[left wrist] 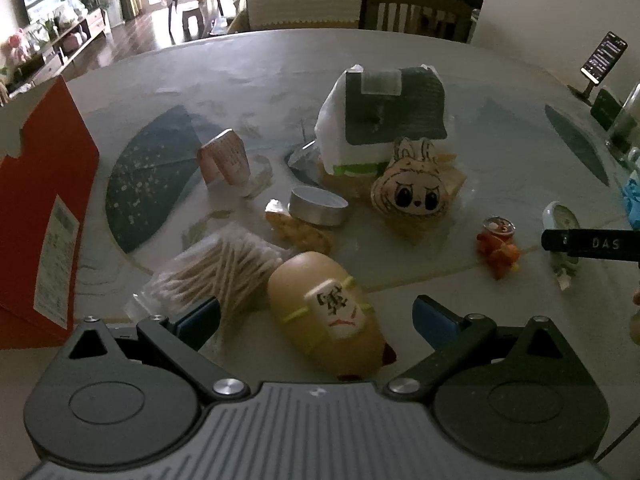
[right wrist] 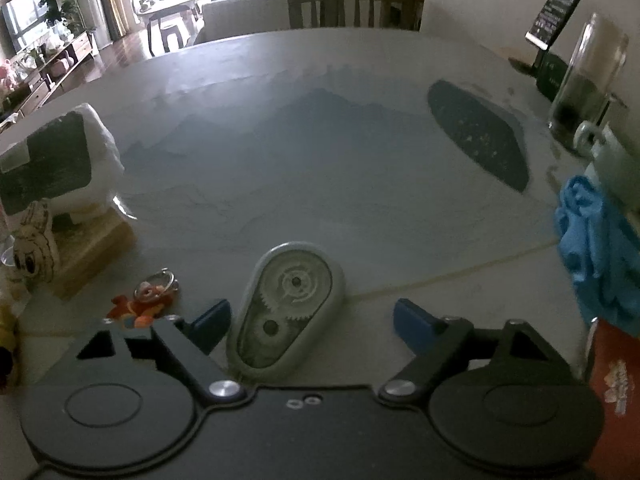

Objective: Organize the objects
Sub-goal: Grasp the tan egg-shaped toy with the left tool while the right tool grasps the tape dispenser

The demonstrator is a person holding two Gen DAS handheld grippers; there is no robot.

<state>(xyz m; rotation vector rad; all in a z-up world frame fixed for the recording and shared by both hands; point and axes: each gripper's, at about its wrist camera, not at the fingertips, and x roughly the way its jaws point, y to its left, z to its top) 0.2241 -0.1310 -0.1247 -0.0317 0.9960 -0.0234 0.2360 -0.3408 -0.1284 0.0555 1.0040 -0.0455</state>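
Observation:
My left gripper [left wrist: 316, 320] is open, and a tan egg-shaped toy with a mahjong tile on it [left wrist: 326, 316] lies on the table between its blue pads. A bag of cotton swabs [left wrist: 224, 272] rests just left of the toy. My right gripper [right wrist: 312, 322] is open too, with a grey-white correction tape dispenser [right wrist: 286, 306] lying flat between its fingers. In the left wrist view the same dispenser [left wrist: 560, 220] shows at the right, partly hidden behind the right gripper's black body.
A red box [left wrist: 44, 216] stands at the left. Mid-table are a tissue pack [left wrist: 384, 116], a rabbit-face plush [left wrist: 414, 188], a round tin [left wrist: 318, 205], a pink tube [left wrist: 226, 158] and an orange figurine [right wrist: 142, 306]. A blue cloth [right wrist: 596, 240], glass bottle [right wrist: 584, 84] and phone stand [right wrist: 554, 16] sit right.

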